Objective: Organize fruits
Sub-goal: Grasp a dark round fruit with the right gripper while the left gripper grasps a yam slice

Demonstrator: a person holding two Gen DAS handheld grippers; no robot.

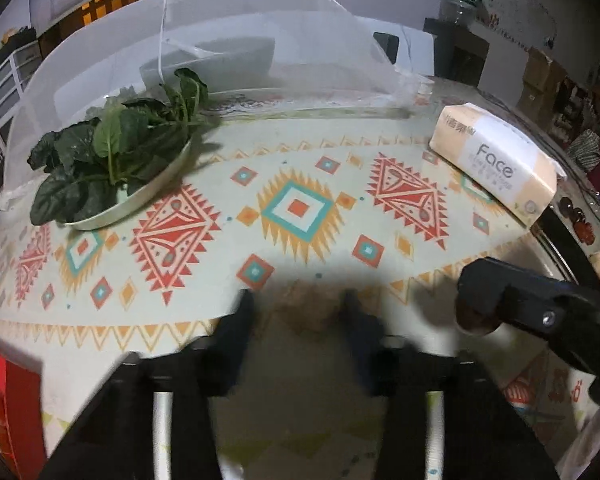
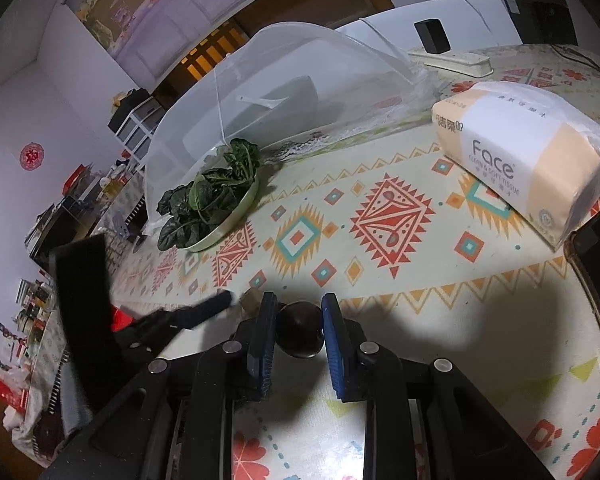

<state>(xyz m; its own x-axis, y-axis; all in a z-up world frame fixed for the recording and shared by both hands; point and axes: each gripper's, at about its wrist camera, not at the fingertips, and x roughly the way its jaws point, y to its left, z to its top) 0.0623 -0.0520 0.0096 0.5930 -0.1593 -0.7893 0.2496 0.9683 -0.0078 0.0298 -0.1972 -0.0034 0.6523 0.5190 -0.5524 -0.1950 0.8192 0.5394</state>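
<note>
A plate (image 2: 216, 236) holds dark leafy greens (image 2: 208, 200), its far side tucked under the edge of a mesh food cover (image 2: 268, 80). Under the cover stands a grey bowl (image 2: 288, 100) with a white spoon (image 2: 262, 101) in it. A tissue pack (image 2: 516, 156) lies on the patterned tablecloth (image 2: 380, 248).

The right gripper (image 2: 299, 330) pinches a dark round fruit (image 2: 300, 334) between its blue pads above the near cloth. The left gripper (image 1: 300, 312) is blurred; its fingers are drawn in on a brownish thing (image 1: 308, 310) too blurred to name.
</note>
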